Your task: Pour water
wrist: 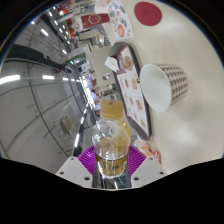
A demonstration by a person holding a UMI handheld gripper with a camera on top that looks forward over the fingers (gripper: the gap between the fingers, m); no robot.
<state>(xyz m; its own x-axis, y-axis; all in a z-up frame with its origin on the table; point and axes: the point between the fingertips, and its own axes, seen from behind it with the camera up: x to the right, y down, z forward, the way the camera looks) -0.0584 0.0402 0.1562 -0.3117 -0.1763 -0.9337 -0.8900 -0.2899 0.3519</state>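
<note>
Item: clear glass (111,160), gripped for pouring.
Your fingers (112,163) clench the glass between the magenta pads (96,158), tilted, it appears, toward a clear bottle (113,106) just ahead. Beyond it, a patterned paper cup (166,84) stands on the desk (190,125), probably the vessel to receive the water.

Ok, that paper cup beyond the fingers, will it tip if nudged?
Probably. The paper cup looks tall, light and seemingly empty, standing upright on the table, so a push near its rim could topple it. Its thin wall likely crushes easily too.
</note>
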